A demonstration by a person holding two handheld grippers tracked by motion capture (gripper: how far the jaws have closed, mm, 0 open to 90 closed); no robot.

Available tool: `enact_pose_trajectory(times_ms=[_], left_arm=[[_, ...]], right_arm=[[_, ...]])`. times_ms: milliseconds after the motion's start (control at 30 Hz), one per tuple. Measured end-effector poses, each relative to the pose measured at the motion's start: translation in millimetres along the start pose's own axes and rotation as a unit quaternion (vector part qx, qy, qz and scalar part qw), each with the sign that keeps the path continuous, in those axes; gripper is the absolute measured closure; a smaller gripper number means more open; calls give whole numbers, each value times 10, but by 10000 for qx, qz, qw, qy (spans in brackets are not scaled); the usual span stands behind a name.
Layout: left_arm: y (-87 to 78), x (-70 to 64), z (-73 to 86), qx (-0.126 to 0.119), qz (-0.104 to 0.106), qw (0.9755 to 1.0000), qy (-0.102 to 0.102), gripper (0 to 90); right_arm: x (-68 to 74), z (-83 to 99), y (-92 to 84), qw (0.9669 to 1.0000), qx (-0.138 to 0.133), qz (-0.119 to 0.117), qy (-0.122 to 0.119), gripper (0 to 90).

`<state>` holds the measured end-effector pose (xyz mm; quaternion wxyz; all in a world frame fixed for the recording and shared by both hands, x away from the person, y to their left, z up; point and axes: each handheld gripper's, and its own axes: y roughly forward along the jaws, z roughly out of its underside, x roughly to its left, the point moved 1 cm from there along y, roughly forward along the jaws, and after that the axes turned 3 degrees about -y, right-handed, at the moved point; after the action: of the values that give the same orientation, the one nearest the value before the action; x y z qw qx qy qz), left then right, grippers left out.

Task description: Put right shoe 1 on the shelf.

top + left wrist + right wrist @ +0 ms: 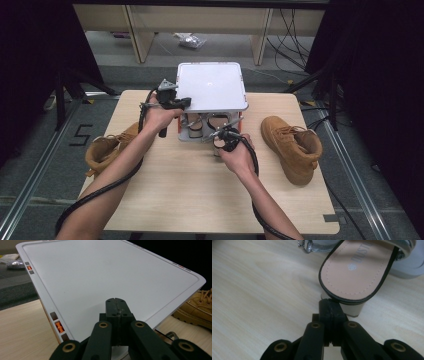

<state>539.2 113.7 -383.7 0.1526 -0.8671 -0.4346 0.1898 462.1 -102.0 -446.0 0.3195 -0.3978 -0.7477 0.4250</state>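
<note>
At the box's (212, 87) near open side, on the table (190, 200): sandal (359, 270), heel toward right gripper (331, 305), jaws closed, empty. Left gripper (115, 305) likewise closed, over the white lid. Probably light, stiff-soled (strap floppy); best pinched at the heel edge.

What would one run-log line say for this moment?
left gripper: shut, over white lid | right gripper: shut, at sandal heel | boots: untouched

Two tan boots (294, 147), one white rack (212, 86), one sandal (359, 272).
</note>
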Motion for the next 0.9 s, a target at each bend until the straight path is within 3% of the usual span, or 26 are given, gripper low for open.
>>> enact_pose_trajectory(times_ms=[133, 167, 200, 233, 367, 433, 467, 600, 667, 700, 767, 800, 833, 900], left_arm=[[-4, -1, -2, 26, -15, 10000, 5, 897], [1, 0, -1, 0, 4, 10000, -5, 897], [0, 0, -1, -2, 1, 10000, -4, 897], [0, 0, -1, 0, 4, 10000, -3, 897], [-2, 0, -4, 26, -11, 10000, 4, 897], [1, 2, -2, -2, 7, 10000, -8, 897], [1, 2, -1, -2, 12, 10000, -23, 897], [-3, 1, -5, 30, -6, 10000, -4, 897], [1, 2, -1, -4, 10, 10000, -27, 897], [0, 1, 0, -2, 11, 10000, -25, 897], [-1, 2, 0, 3, 12, 10000, -5, 897], [-1, 1, 0, 6, 8, 10000, 7, 897], [-1, -1, -1, 6, 6, 10000, 15, 897], [-2, 0, -1, 9, 9, 10000, 11, 897]], right_arm=[[-2, -40, 3, 9998, -77, 146, 81, 900], [-28, -49, 7, 9998, -143, 160, -50, 900], [-10, -61, 5, 9998, -91, 161, 121, 900], [-12, -76, 8, 9997, -100, 198, 139, 900], [-26, -108, 18, 9995, -176, 251, 74, 900], [-47, -119, 42, 9990, -308, 298, -85, 900], [-22, -124, 40, 9993, -218, 305, 87, 900], [-40, -150, 69, 9984, -414, 394, -12, 900], [-13, -160, 56, 9985, -319, 417, 156, 900], [-30, -171, 67, 9982, -454, 379, 33, 900], [-19, -184, 73, 9982, -404, 421, 105, 900], [-45, -188, 79, 9980, -480, 410, -9, 900], [-30, -190, 80, 9983, -414, 374, 141, 900], [-57, -206, 95, 9974, -556, 468, 5, 900]])
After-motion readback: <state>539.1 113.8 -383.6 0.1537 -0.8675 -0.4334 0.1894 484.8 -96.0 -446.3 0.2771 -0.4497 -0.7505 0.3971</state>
